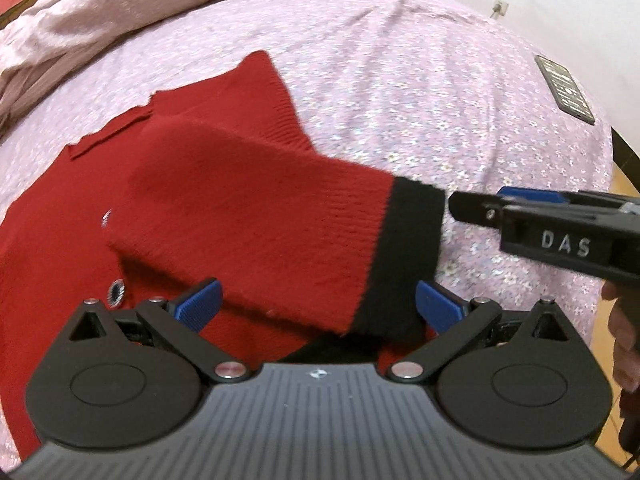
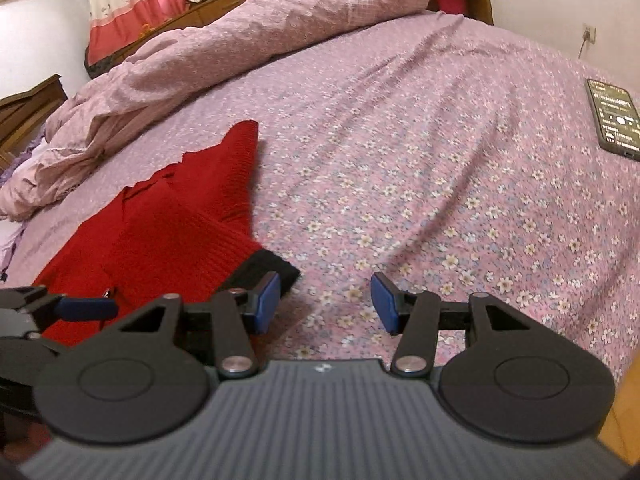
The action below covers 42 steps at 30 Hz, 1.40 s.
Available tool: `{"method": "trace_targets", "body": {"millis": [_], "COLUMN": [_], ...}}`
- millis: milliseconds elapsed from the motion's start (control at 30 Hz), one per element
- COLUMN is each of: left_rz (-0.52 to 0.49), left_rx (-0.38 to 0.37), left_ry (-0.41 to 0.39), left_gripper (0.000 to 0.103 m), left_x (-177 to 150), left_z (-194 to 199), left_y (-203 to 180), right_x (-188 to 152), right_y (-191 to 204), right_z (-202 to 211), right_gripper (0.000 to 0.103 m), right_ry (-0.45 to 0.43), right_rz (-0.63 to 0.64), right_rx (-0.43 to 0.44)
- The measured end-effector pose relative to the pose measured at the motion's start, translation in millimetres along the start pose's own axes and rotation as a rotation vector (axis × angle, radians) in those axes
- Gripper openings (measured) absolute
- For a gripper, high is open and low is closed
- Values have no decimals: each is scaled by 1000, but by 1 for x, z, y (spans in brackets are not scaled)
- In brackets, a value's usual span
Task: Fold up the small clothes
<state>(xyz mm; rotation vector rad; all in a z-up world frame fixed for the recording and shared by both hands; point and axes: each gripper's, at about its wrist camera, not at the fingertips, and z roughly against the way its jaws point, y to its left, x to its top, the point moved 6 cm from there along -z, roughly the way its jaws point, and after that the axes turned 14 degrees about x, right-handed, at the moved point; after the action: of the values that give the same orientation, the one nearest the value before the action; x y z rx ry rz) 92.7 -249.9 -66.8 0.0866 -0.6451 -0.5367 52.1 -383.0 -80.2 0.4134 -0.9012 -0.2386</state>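
Note:
A small red knit sweater lies flat on the flowered bed sheet. One red sleeve with a black cuff is laid across its body, cuff toward the right. My left gripper is open, its blue pads wide apart on either side of that sleeve. My right gripper comes in from the right, its tip just beside the cuff. In the right wrist view the right gripper is open over bare sheet; the cuff lies by its left pad. The left gripper is over the sweater.
A rolled pink quilt lies along the far side of the bed. A dark phone with a lit screen rests near the bed's right edge. Wooden floor shows past that edge. A hand holds the right gripper.

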Motion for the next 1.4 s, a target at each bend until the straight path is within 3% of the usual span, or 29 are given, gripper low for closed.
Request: {"method": "trace_targets", "body": {"millis": [167, 400, 667, 1400], "left_rz": [-48, -69, 3, 88], "left_rx": [-5, 45, 7, 48], "left_ry": [-2, 38, -37, -147], "left_gripper": [103, 103, 72, 72], "left_x": [3, -3, 5, 10], "left_z": [-11, -34, -11, 15], "left_y": [-18, -24, -9, 19], "right_x": [-3, -8, -11, -10], "right_y": [-11, -21, -27, -11], "right_z": [-1, -5, -7, -10], "right_gripper": [53, 53, 53, 53], "right_ry": [0, 8, 9, 18], "right_rz": [-22, -53, -70, -32], "right_rx": [6, 15, 25, 41]}}
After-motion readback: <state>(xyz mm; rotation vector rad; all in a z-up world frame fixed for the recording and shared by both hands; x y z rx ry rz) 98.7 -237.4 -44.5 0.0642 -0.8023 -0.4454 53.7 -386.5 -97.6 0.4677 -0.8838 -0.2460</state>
